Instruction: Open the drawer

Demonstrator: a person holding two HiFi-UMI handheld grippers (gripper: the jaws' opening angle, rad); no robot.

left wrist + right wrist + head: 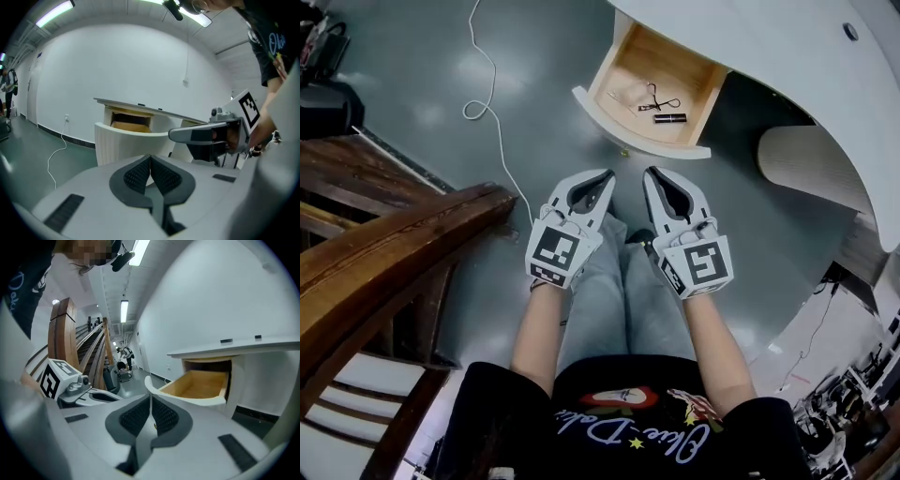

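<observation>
Drawer [623,129] is pulled right out of the white desk [787,56], wide open.
Both grippers sit side by side over the person's legs, well short of it. The left gripper [602,178] is clenched on nothing, and the right gripper [654,176] is the same, pads together and empty. A small dark tube [669,118] and a thin black wiry thing [654,97] lie inside.

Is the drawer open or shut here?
Open. The drawer stands pulled well out from under the desk, its wooden inside exposed in all three views.
</observation>
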